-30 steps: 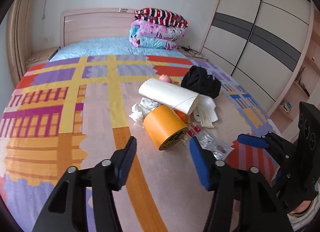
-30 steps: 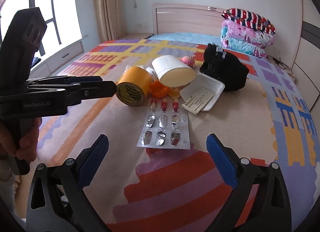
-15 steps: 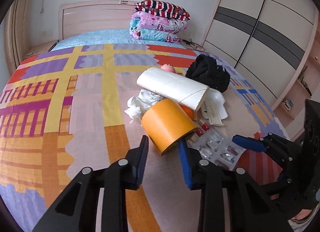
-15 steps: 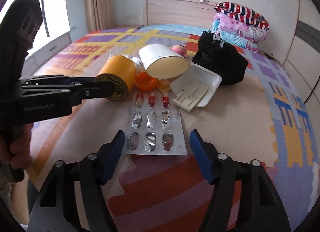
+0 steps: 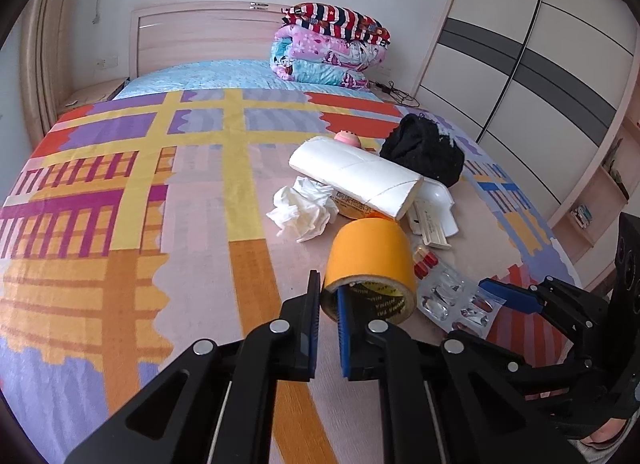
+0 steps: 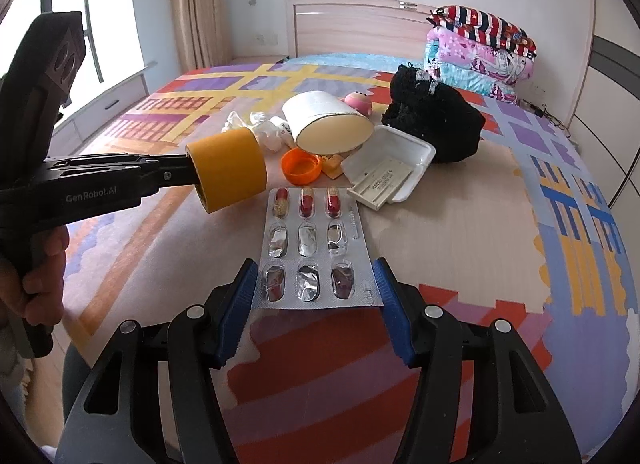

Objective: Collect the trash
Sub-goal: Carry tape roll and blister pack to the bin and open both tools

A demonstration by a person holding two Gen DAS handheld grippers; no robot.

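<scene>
Left wrist: left tongs (image 5: 329, 306) clamped on tape roll (image 5: 370, 260); right tongs (image 6: 314, 298) parted astride blister pack (image 6: 314, 250).

Left gripper (image 5: 329, 322): black angular frame, blue ribbed pads on the jaws, round silver screws at the joints.
Right gripper (image 6: 314, 304): same black frame, blue pads, silver screws.
Marking: white "GenRobot.AI" on the left gripper's side.
Left hand (image 6: 38, 280): bare skin, fingers curled.
</scene>
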